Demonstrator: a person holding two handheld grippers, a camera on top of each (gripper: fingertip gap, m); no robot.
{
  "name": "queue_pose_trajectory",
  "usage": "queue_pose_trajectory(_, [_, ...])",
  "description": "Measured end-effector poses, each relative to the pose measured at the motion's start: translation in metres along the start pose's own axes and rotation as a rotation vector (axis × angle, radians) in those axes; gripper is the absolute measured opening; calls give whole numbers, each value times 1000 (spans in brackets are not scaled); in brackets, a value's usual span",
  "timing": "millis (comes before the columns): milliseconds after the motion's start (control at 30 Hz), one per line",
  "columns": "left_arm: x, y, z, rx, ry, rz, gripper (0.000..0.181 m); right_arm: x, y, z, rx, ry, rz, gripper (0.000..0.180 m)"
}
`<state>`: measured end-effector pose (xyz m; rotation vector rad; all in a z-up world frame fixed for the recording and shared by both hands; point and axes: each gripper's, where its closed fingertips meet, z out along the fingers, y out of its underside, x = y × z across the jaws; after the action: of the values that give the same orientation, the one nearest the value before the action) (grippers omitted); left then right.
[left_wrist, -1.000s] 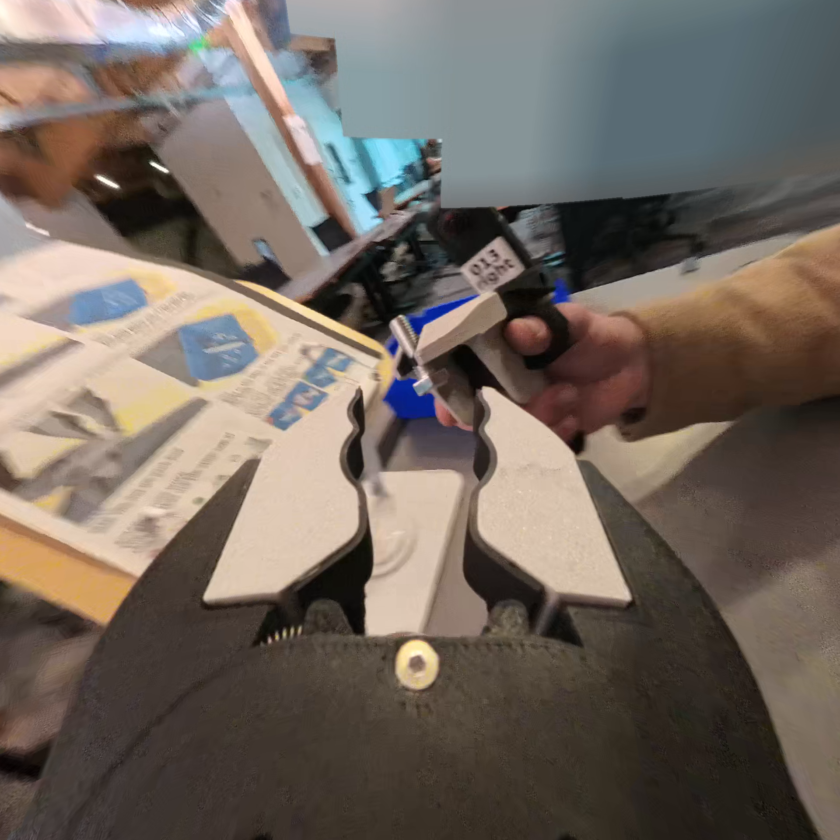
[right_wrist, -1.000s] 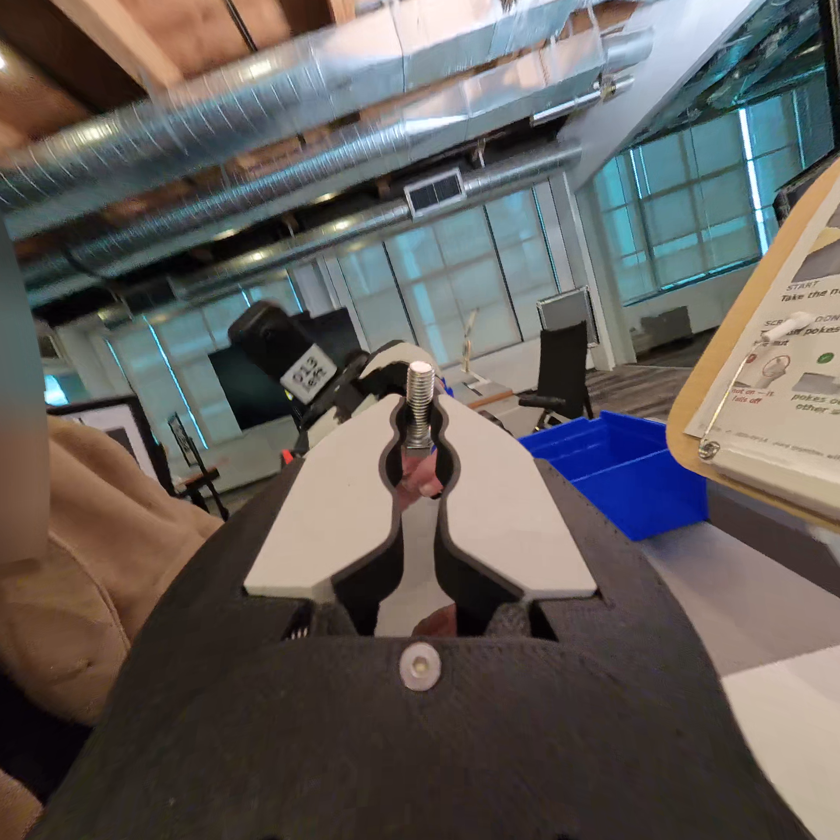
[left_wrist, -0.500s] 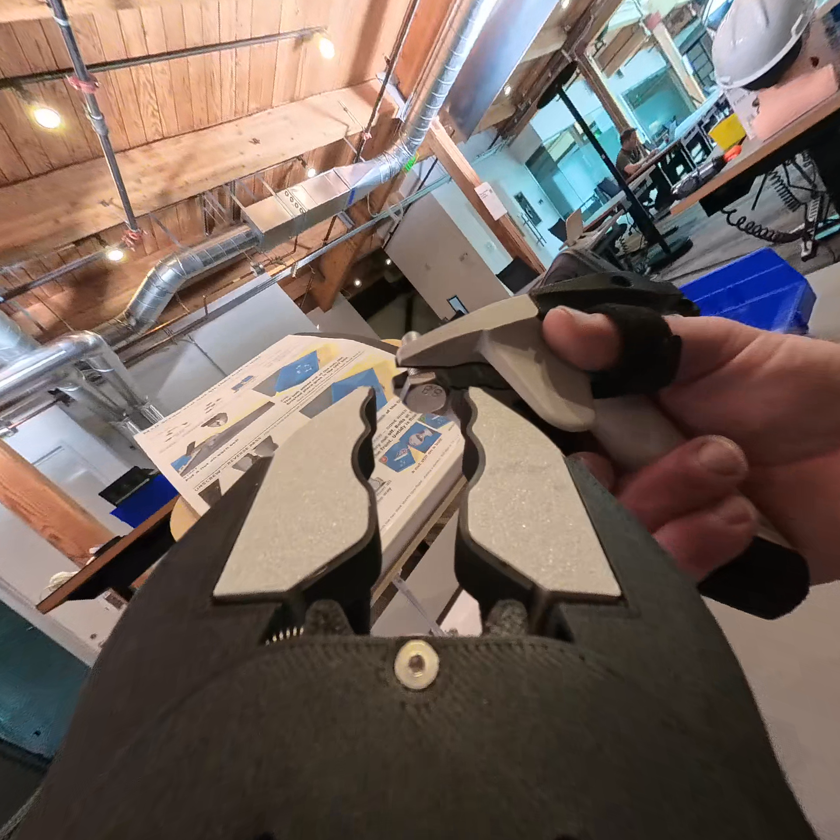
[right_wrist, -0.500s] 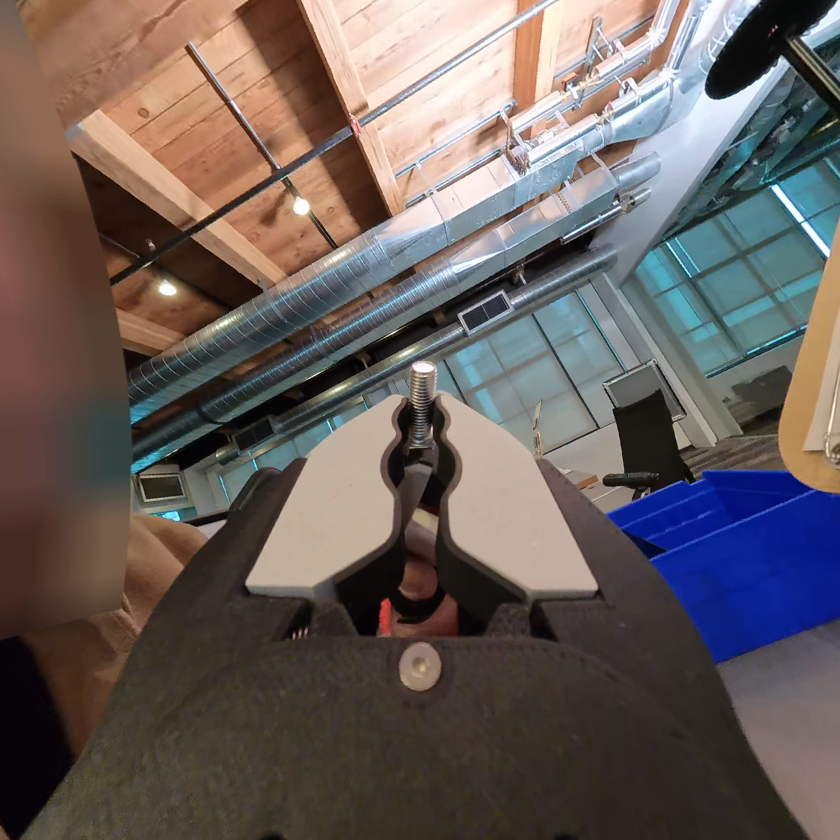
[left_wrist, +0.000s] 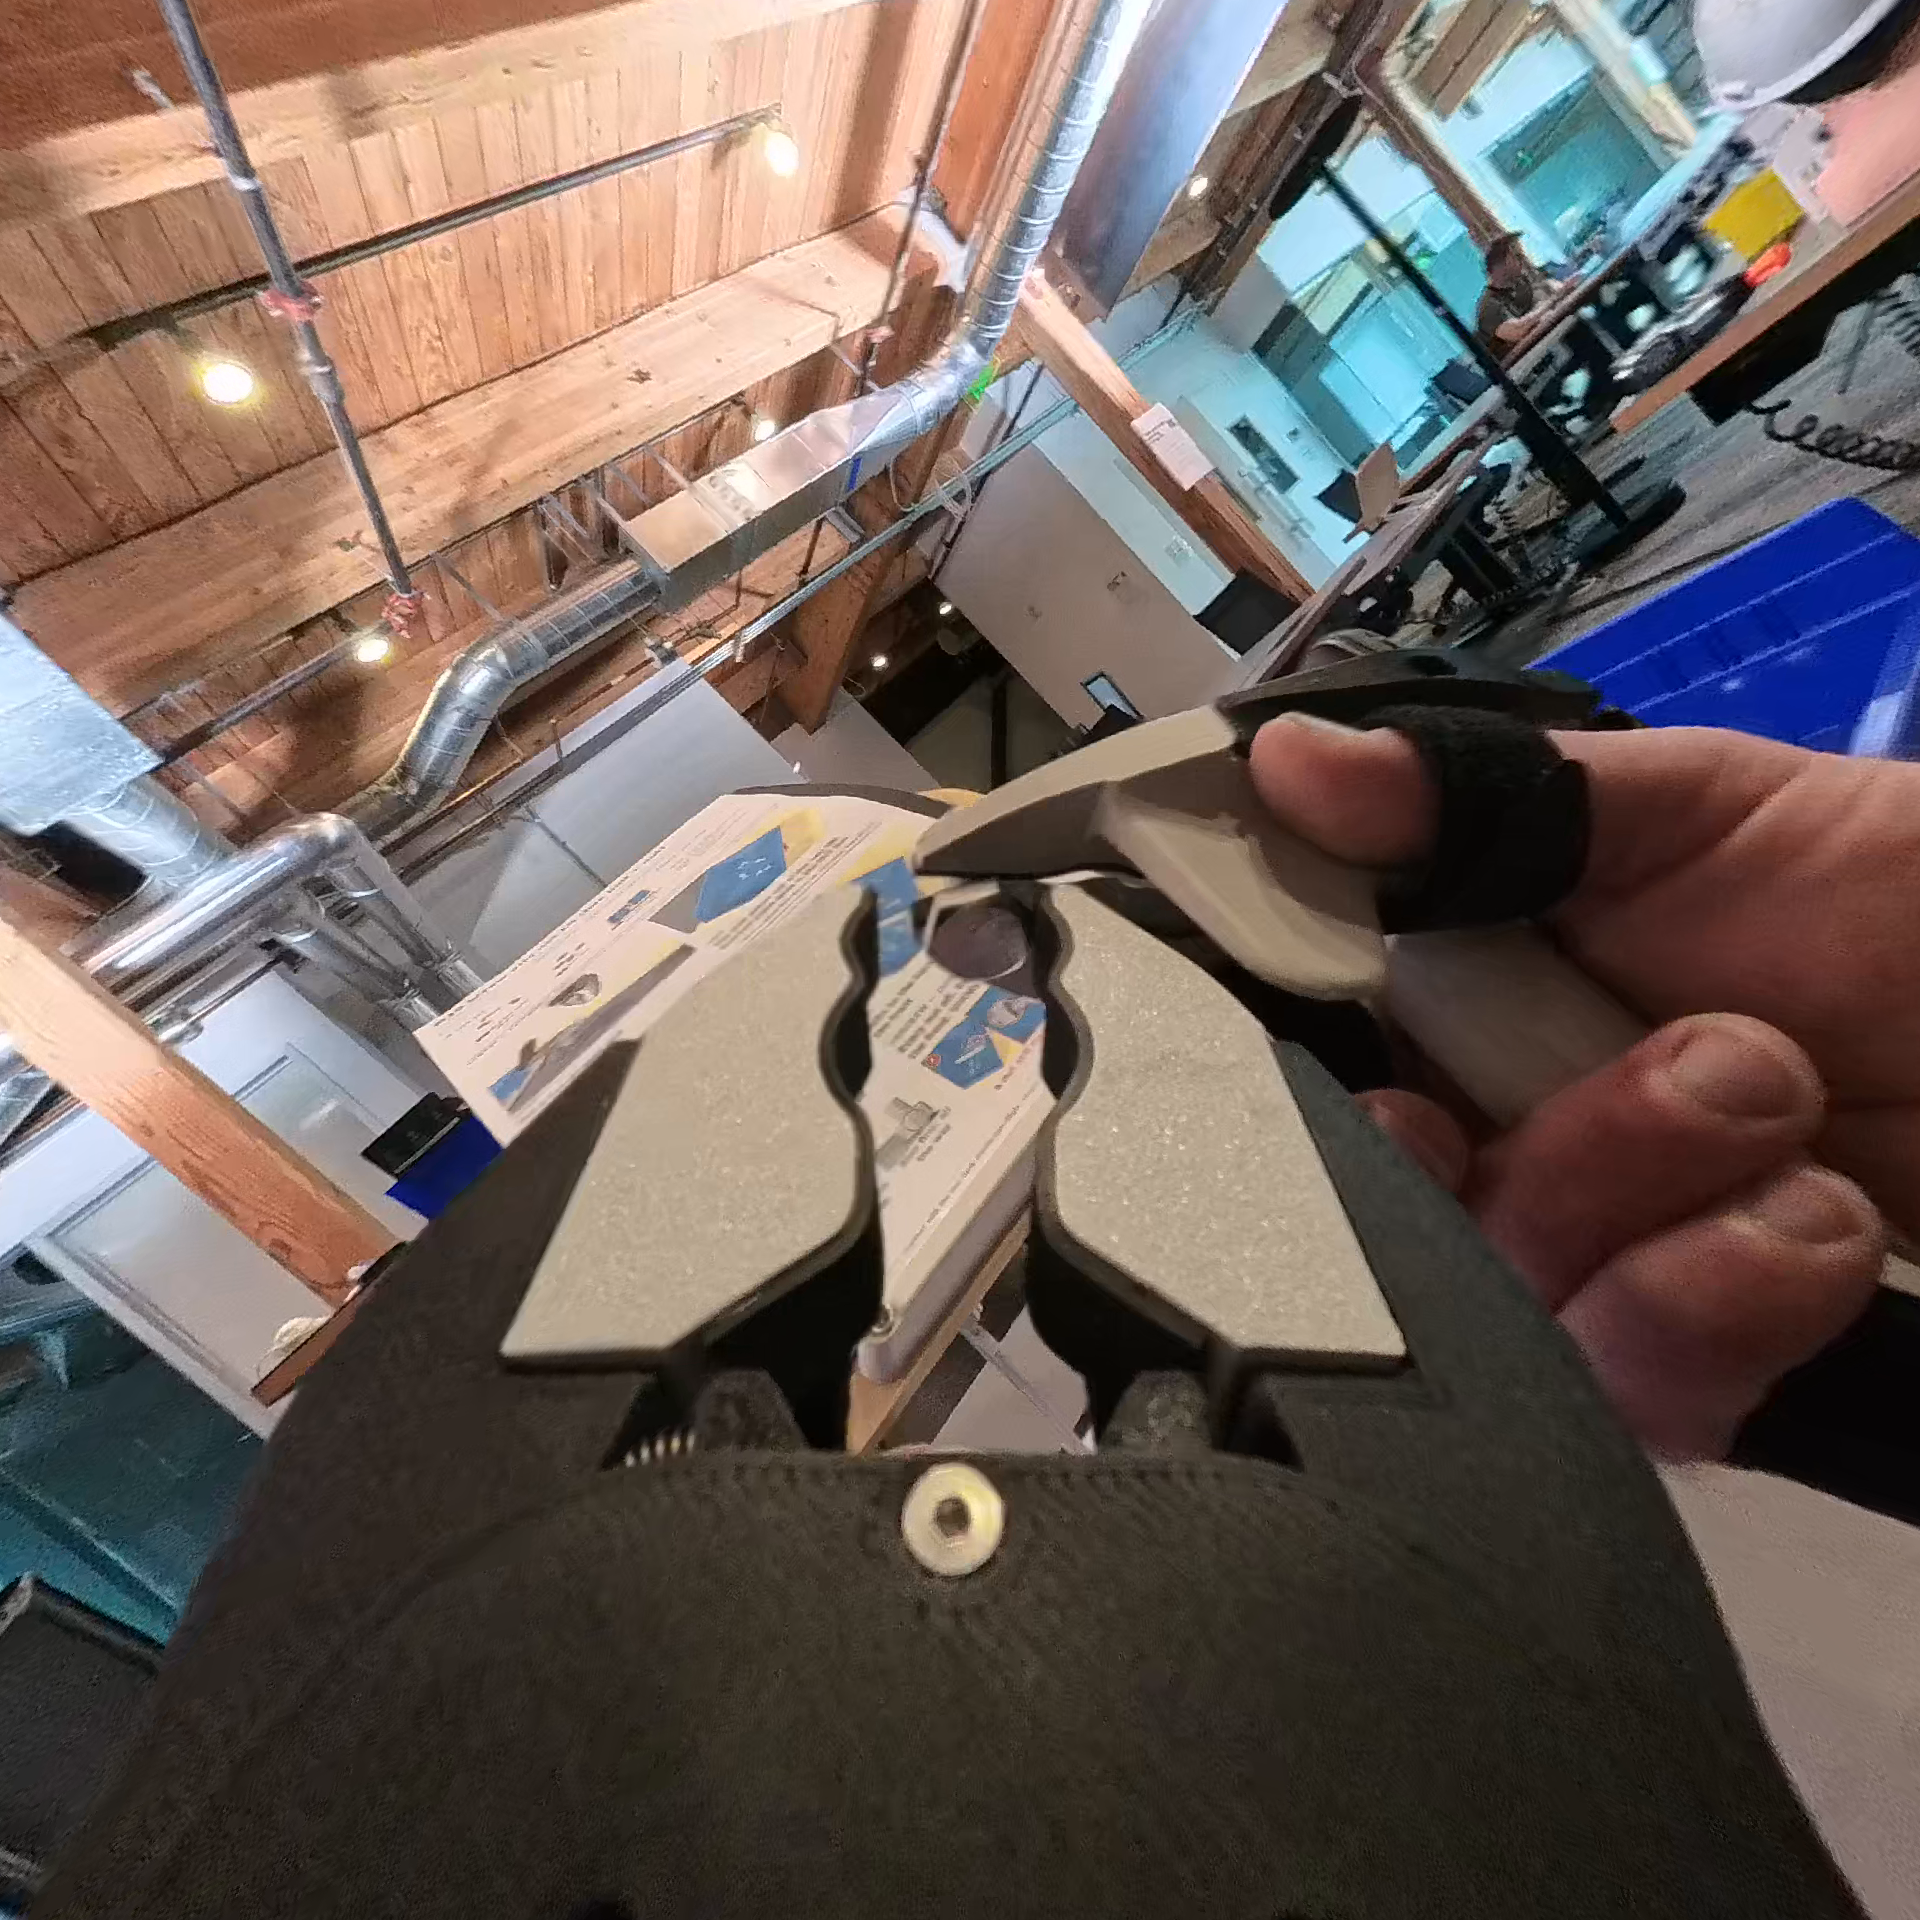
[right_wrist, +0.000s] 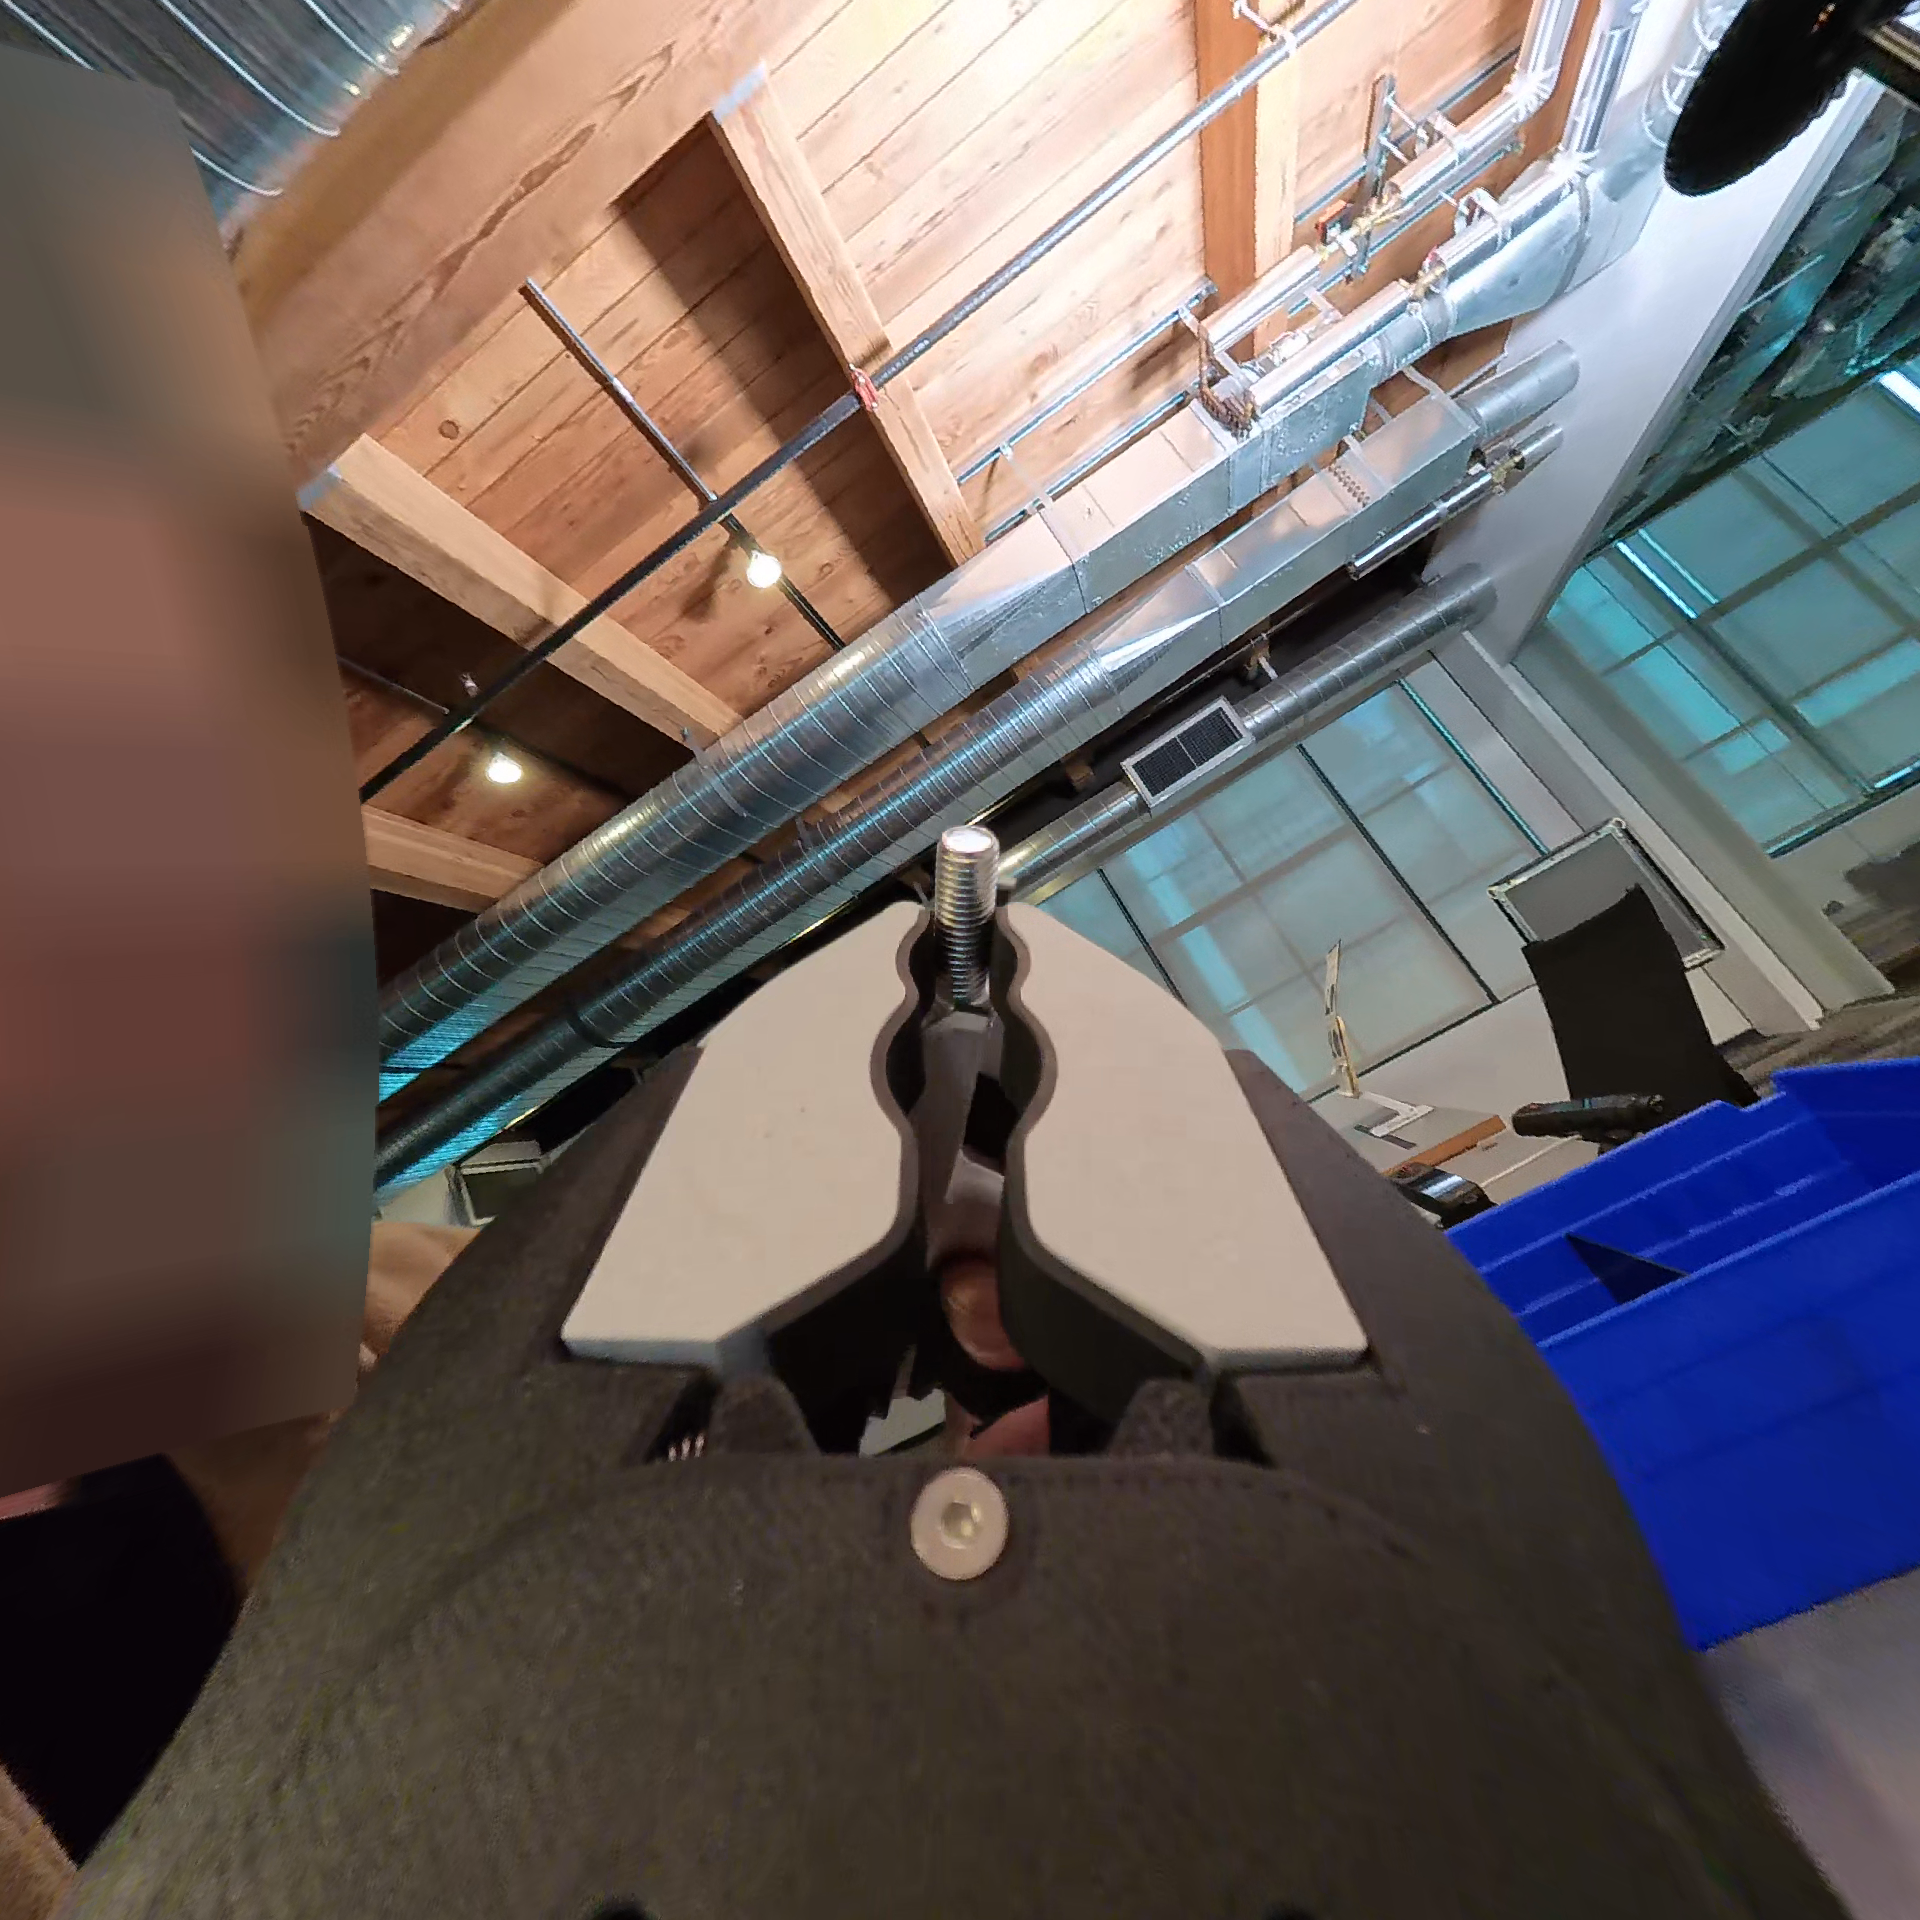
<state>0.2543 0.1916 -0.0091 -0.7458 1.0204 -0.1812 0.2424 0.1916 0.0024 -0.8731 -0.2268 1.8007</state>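
My right gripper (right_wrist: 964, 920) is shut on a silver bolt (right_wrist: 966, 883), whose threaded end sticks up past the fingertips toward the ceiling. In the left wrist view a hand (left_wrist: 1662, 987) holds the right gripper (left_wrist: 1143, 821), which crosses just above my left gripper's tips. My left gripper (left_wrist: 956, 914) is open and empty. Its fingertips flank a round dark end (left_wrist: 977, 940) under the right gripper's tip, which looks like the bolt's head. I cannot tell whether they touch.
A printed instruction sheet on a wooden board (left_wrist: 748, 935) stands behind the left gripper. Blue bins show at the right in the right wrist view (right_wrist: 1714, 1299) and the left wrist view (left_wrist: 1766, 644). Wooden ceiling and metal ducts fill the background. Only a small space, under 4 cm, lies between the two pairs of fingers.
Both grippers have tilted upward toward the ceiling. The left gripper has closed in on the right gripper's tip, still open. The right gripper has kept its hold on the bolt.
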Motion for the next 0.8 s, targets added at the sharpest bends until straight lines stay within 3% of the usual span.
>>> queue_pose_trajectory(333, [1,2,0,-20,1,80,20,-7,0,1,9,-41,24,9])
queue_pose_trajectory(800, [5,-8,-2,52,78,-215,21,-12,-3,-1,26,-79,-12,10])
